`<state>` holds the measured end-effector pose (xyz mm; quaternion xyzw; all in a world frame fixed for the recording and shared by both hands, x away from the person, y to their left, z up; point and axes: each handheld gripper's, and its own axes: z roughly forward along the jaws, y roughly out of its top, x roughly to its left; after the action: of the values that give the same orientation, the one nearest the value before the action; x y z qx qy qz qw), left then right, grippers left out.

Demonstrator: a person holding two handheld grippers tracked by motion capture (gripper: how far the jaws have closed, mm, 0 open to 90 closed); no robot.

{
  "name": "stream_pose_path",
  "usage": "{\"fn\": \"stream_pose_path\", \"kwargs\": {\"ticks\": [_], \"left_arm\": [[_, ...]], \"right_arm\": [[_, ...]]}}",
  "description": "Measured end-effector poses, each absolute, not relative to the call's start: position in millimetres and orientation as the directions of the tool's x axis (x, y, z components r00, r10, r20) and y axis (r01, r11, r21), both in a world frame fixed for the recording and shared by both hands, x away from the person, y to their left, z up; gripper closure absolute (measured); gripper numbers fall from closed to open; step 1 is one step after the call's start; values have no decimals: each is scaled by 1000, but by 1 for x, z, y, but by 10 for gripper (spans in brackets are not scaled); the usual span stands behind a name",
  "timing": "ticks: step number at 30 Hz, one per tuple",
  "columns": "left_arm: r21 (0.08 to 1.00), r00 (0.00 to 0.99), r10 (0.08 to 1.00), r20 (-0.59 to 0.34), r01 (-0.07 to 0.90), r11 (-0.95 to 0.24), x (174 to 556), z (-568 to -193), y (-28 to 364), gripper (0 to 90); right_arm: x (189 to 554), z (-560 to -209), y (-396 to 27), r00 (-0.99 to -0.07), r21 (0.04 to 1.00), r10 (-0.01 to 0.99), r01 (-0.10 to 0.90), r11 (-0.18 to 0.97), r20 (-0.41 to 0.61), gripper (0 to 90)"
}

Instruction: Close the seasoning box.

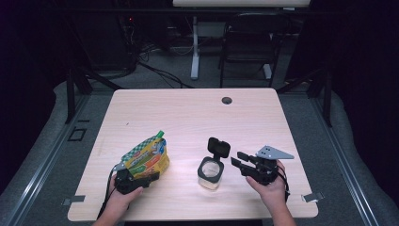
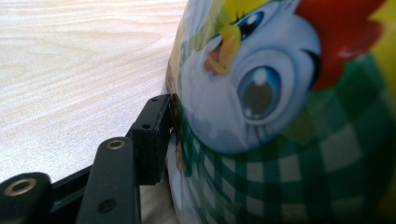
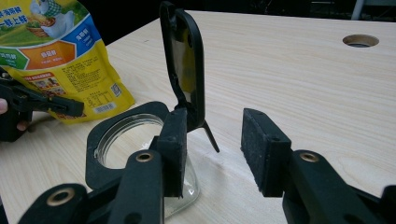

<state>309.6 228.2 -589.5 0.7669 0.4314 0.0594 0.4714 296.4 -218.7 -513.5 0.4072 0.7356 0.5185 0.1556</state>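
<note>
High view shows my left claw (image 1: 149,177) at seven o'clock on the worktop (image 1: 188,117), pads touching the yellow chicken-print pouch (image 1: 147,157), spout toward one o'clock, print unreadable; my right claw (image 1: 239,161), half-open and empty, sits at three o'clock of the open-lidded jar (image 1: 210,170).

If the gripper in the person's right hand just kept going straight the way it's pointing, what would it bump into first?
Most likely the jar. The right gripper points left across the table, with open jaws close beside the jar's black rim and its raised lid. Depth is hard to judge, so one jaw might slip past the rim.
</note>
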Motion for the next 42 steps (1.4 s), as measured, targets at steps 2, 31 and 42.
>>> {"fn": "stream_pose_path", "kwargs": {"ticks": [2, 31, 42], "left_arm": [[774, 621, 717, -317, 606, -183, 310, -589, 228, 497], [780, 628, 715, -307, 596, -189, 312, -585, 230, 553], [791, 619, 733, -283, 583, -187, 313, -580, 234, 554]], "right_arm": [[296, -514, -219, -620, 890, 760, 437, 129, 194, 612], [296, -513, -221, -620, 893, 762, 432, 130, 189, 612], [296, -512, -221, -620, 893, 762, 430, 132, 186, 610]]}}
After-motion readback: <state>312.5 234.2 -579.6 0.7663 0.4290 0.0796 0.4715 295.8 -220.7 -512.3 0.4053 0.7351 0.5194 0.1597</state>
